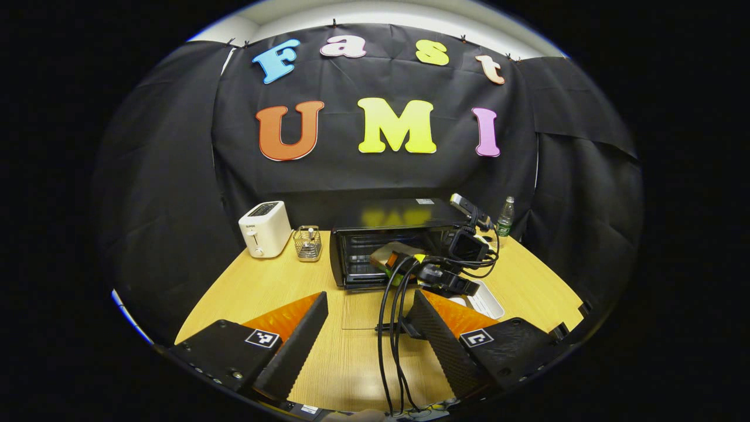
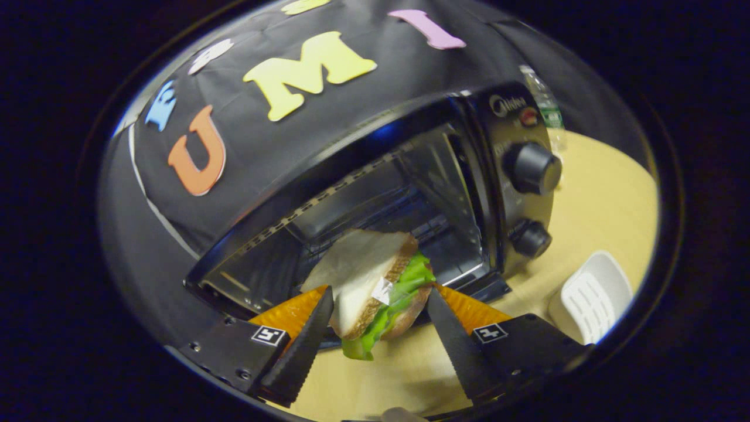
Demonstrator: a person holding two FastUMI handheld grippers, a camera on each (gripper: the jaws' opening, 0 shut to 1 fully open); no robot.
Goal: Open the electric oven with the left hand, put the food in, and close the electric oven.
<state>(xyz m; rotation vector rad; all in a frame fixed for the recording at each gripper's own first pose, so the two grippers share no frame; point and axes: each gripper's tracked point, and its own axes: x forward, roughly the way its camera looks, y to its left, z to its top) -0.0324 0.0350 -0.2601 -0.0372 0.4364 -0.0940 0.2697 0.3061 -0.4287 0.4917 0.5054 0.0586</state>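
Note:
The black electric oven (image 1: pixel 398 214) stands at the back of the wooden table, its glass door (image 1: pixel 363 310) folded down flat in front. My left gripper (image 1: pixel 370 296) hovers open over the table before the door, holding nothing. Farther off, the right gripper (image 1: pixel 404 261) holds a sandwich (image 1: pixel 389 253) at the oven's mouth. In the right gripper view, the sandwich (image 2: pixel 363 264), white bread with green lettuce, hangs tilted between the fingers of my right gripper (image 2: pixel 379 293), just in front of the open oven (image 2: pixel 527 135) cavity with its wire rack.
A white toaster (image 1: pixel 265 228) and a small wire basket (image 1: pixel 307 242) stand left of the oven. A plastic bottle (image 1: pixel 505 217) is at its right rear. A white tray (image 1: pixel 483 299) lies right of the door. Black cables (image 1: pixel 389 328) trail from the right gripper across the table.

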